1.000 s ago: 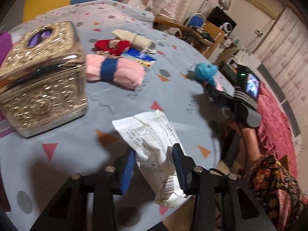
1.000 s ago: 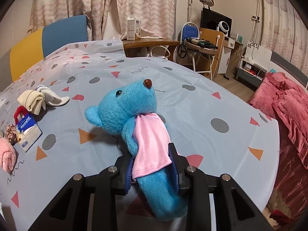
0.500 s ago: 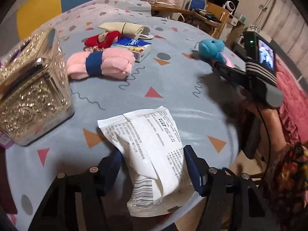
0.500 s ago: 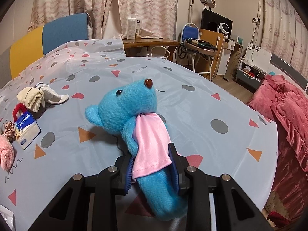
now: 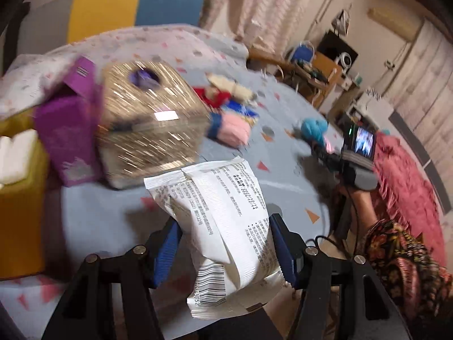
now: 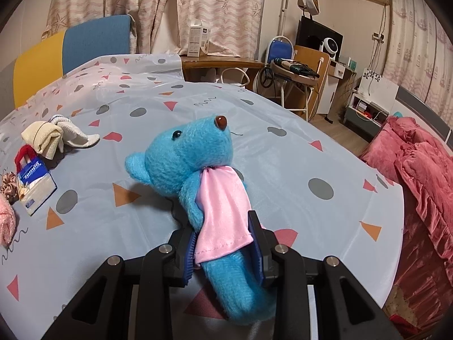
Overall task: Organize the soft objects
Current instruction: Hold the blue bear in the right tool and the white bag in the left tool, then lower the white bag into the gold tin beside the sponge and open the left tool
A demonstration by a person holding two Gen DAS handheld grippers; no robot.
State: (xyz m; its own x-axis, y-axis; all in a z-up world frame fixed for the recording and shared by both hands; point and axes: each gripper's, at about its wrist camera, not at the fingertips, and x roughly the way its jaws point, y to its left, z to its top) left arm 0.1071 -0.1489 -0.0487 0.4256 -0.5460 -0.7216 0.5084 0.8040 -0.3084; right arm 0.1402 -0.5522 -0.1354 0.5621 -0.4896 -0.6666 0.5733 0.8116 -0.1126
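Now the left hand-held gripper (image 5: pixel 223 252) pinches a white packet (image 5: pixel 223 226) — the right hand-held gripper (image 6: pixel 225 249) clamps a blue bear (image 6: pixel 203 175) above the counter (image 6: pixel 297 164).

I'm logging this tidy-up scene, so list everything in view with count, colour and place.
white packet: 1, white, between the left gripper's pads
blue bear: 1, blue with pink cape, in the right gripper
gold box: 1, gold, table left
purple carton: 1, beside the gold box
pink roll: 1, pink with blue band, mid-table
cream cloth: 1, table's far left
tissue pack: 1, blue-white
left gripper: 1, black
right gripper: 1, black
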